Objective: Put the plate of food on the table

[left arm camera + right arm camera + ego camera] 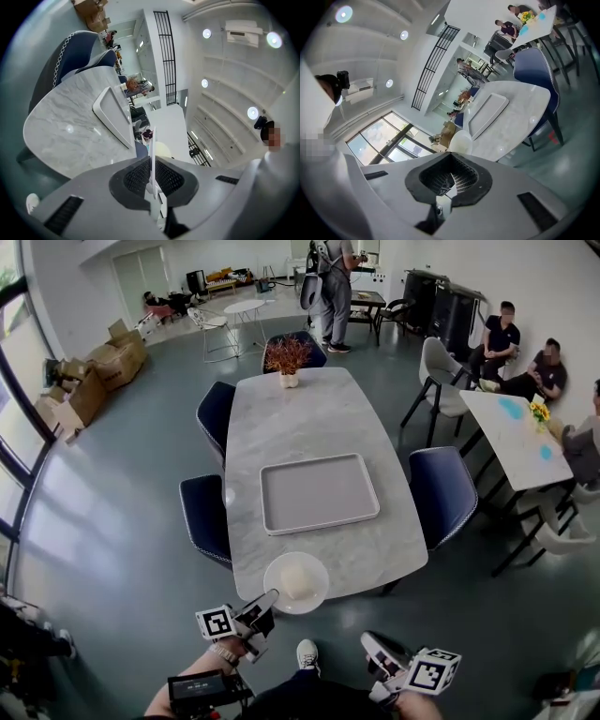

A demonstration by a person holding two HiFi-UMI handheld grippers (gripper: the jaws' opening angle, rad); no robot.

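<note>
A white plate (pixel 274 585) carrying a pale bun (pixel 298 578) sits at the near edge of the marble table (pixel 319 427), its rim overhanging toward me. My left gripper (pixel 264 603) is shut on that rim. In the left gripper view the plate (pixel 152 143) stands edge-on as a thin white line clamped between the pads of the left gripper (pixel 152 180), with the bun (pixel 163 150) just behind. My right gripper (pixel 369 641) hangs below the table edge, apart from the plate (pixel 461 140). The right gripper (pixel 450 180) has its jaws together with nothing between them.
A grey tray (pixel 319 493) lies at the table's middle, and a potted plant (pixel 288 357) stands at the far end. Blue chairs (pixel 204 517) (pixel 442 493) flank the table. At the right, people sit by a second table (pixel 516 437). Cardboard boxes (pixel 94 371) are stacked at the left.
</note>
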